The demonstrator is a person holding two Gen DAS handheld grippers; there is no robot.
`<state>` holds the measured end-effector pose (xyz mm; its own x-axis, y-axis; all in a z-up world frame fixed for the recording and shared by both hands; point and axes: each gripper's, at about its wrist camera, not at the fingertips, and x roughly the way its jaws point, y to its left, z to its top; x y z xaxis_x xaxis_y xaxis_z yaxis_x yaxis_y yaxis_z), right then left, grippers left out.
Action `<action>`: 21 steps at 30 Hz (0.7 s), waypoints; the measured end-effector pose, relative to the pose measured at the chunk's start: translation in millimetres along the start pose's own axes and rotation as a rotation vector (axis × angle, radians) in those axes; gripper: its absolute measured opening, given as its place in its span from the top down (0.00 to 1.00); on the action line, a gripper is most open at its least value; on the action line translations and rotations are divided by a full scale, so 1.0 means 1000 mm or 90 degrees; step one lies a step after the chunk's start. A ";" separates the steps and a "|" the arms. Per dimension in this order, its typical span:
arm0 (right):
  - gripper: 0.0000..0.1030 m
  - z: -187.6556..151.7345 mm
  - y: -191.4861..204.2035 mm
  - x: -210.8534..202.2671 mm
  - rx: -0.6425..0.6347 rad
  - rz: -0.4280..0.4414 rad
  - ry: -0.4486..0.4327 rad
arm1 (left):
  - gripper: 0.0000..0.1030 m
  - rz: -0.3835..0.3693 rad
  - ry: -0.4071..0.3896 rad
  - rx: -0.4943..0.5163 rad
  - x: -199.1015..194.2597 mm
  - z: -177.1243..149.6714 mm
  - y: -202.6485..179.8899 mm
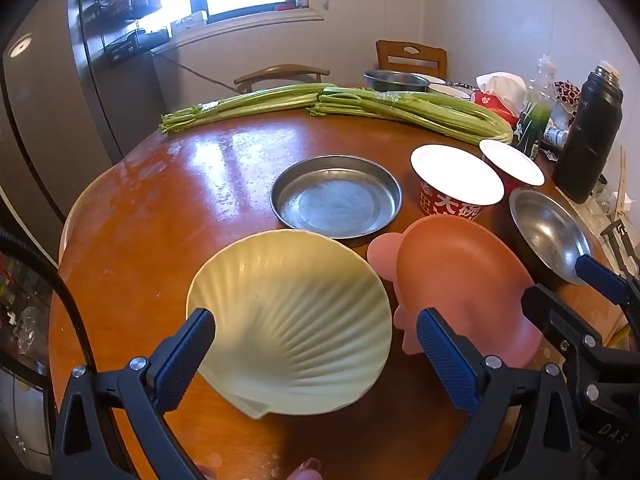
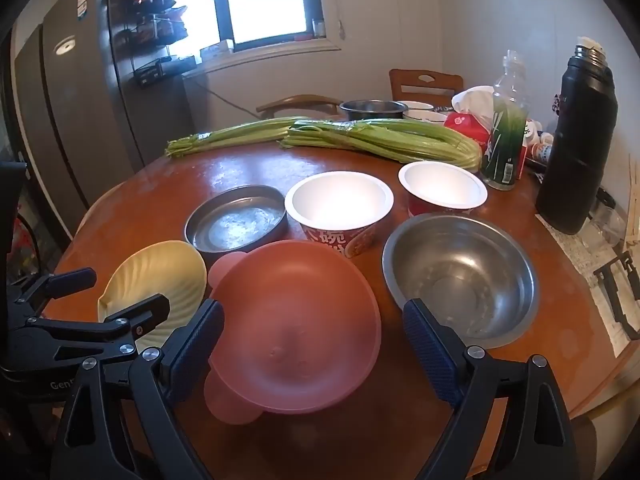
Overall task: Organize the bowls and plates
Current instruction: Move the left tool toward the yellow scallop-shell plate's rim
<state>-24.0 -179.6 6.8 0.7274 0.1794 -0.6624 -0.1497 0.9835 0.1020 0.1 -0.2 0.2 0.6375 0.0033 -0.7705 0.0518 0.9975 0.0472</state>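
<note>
Cream-coloured shell plate [image 1: 290, 320] lies on the table [image 1: 160, 216] between the left gripper [image 1: 316, 352]'s wide, empty jaws, just left of the pink dish [image 1: 460, 280]. From the right wrist, the right gripper [image 2: 312, 356] straddles the pink dish [image 2: 296, 328], jaws wide and empty; a low approach could shove it into the steel bowl [image 2: 460, 276] just right.

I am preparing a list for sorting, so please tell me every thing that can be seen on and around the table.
shell plate: 1, pale yellow, near left
pink plate: 1, near centre
steel bowl: 1, near right
steel pan: 1, grey, middle
paper bowls: 2, red and white, behind
celery: 2 bunches, green, far side
flask: 1, black, right
table: 1, brown
left gripper: open, over shell plate
right gripper: open, over pink plate
</note>
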 end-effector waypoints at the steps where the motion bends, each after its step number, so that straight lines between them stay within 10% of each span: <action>1: 0.11 0.000 0.000 0.000 -0.001 0.000 0.000 | 0.01 0.000 0.000 -0.001 0.000 0.000 0.000; 21: 0.11 -0.004 0.009 -0.001 -0.011 0.019 0.005 | 0.01 0.014 -0.007 -0.019 -0.002 -0.007 0.014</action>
<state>-29.0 -171.3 5.6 0.7171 0.2077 -0.6652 -0.1819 0.9772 0.1090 -6.1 13.8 -2.2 0.6461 0.0248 -0.7629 0.0150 0.9989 0.0451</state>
